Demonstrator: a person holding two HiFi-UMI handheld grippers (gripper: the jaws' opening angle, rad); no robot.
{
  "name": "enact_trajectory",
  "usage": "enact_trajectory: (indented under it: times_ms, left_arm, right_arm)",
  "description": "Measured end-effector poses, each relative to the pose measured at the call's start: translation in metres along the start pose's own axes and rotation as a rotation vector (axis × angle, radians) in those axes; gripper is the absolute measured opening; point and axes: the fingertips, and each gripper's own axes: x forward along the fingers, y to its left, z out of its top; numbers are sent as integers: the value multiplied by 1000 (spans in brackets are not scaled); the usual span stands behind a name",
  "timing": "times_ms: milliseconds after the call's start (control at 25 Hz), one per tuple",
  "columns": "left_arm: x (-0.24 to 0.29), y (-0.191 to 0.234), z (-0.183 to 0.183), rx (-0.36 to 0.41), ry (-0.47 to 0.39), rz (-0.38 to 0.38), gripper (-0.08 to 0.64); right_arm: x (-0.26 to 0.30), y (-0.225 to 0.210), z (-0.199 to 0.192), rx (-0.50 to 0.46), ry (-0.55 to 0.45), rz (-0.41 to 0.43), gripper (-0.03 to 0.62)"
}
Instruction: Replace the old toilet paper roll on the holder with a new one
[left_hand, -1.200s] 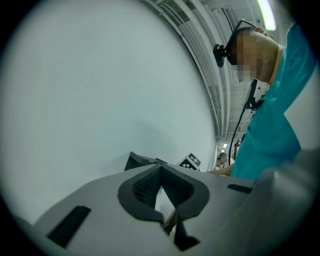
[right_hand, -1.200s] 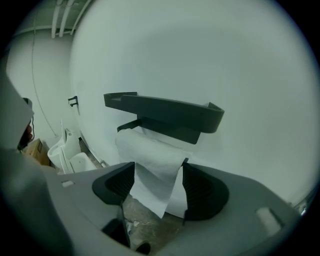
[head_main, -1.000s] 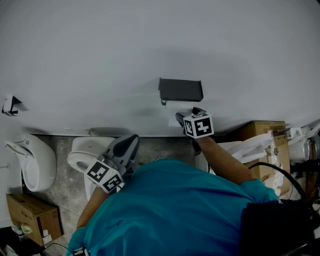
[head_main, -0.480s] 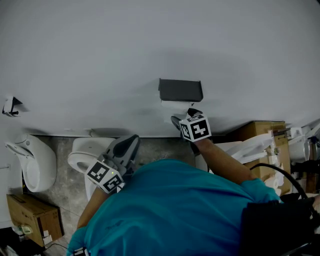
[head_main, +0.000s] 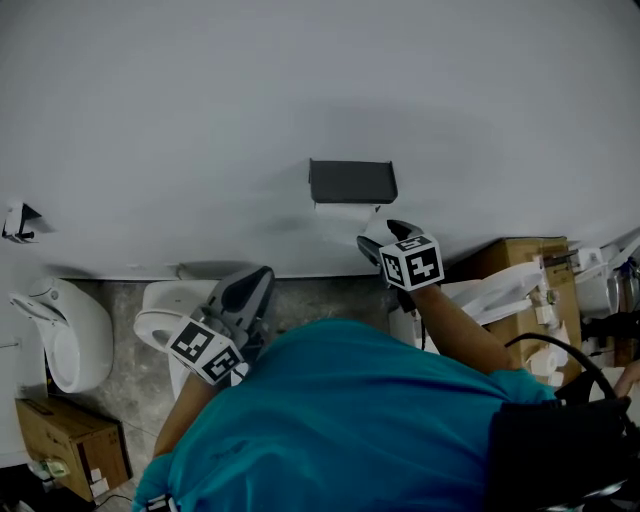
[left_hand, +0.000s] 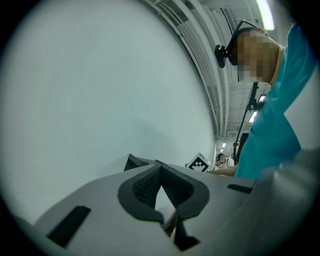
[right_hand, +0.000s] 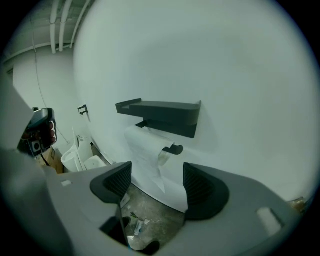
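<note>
A dark holder (head_main: 351, 181) (right_hand: 163, 113) is fixed to the white wall. Under it sits a white paper roll (head_main: 343, 211) (right_hand: 141, 141), with a loose sheet hanging down. My right gripper (head_main: 384, 238) (right_hand: 156, 181) is just below and right of the roll, pointing at it but apart from it. Its jaws have just been opening, stand wide, and have nothing between them. My left gripper (head_main: 250, 297) (left_hand: 160, 169) is held low at the left, over the toilet and away from the holder. Its pads meet at the tip, and nothing shows between them.
A toilet (head_main: 160, 322) and a urinal (head_main: 55, 325) stand along the wall at the left, with a cardboard box (head_main: 62, 440) on the floor beside them. At the right are another cardboard box (head_main: 520, 260) and a white plastic bag (head_main: 498, 290). Small litter (right_hand: 136, 226) lies on the floor below the roll.
My right gripper has drawn back from under the holder, to the right and slightly down in the picture. The left gripper has stayed where it was.
</note>
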Motion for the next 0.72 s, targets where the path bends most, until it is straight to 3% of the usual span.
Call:
enact_trajectory:
  times_ms: [280, 480, 720]
  left_arm:
    - [15, 6, 16, 44, -7, -1, 6]
    - [29, 8, 33, 71, -21, -9, 6]
    - [46, 6, 45, 91, -31, -10, 6]
  right_arm:
    - [-42, -12, 31, 0, -179, 109, 296]
    - [-79, -17, 53, 53, -342, 214, 184]
    - [-118, -15, 69, 53, -505, 292, 65]
